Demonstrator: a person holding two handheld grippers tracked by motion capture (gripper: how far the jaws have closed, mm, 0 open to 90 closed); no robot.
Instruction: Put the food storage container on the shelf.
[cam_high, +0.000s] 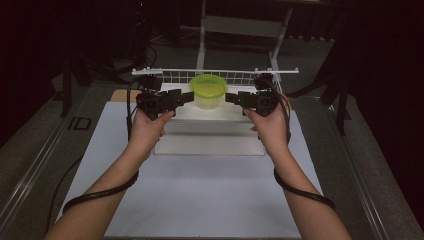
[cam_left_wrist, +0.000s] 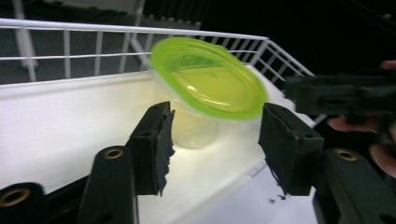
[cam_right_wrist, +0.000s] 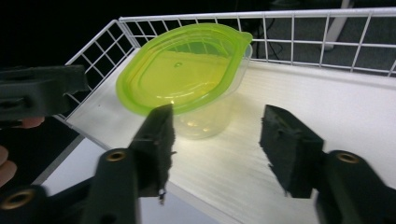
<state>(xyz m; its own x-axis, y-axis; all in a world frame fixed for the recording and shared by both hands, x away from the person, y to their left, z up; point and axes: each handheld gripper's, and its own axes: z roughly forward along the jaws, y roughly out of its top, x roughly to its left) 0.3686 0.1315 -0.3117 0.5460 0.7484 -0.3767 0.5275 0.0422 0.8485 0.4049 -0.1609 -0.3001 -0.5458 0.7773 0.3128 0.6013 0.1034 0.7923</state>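
A clear tub with a lime-green lid (cam_high: 208, 89) stands on a white ribbed tray (cam_high: 210, 131) at the far middle of the table. My left gripper (cam_high: 190, 96) points at the tub from its left and my right gripper (cam_high: 228, 97) from its right, both close to it. In the left gripper view the tub (cam_left_wrist: 205, 81) sits just beyond my open left gripper (cam_left_wrist: 215, 133), its lid tilted. In the right gripper view my right gripper (cam_right_wrist: 215, 135) is open too, and the tub (cam_right_wrist: 184, 74) lies ahead near its left jaw. Neither gripper holds anything.
A white wire rail (cam_high: 165, 73) fences the tray's back and sides. The tray rests on a pale table (cam_high: 200, 195). Cables trail from both grippers along the forearms. A metal frame (cam_high: 240, 30) stands on the dark floor behind.
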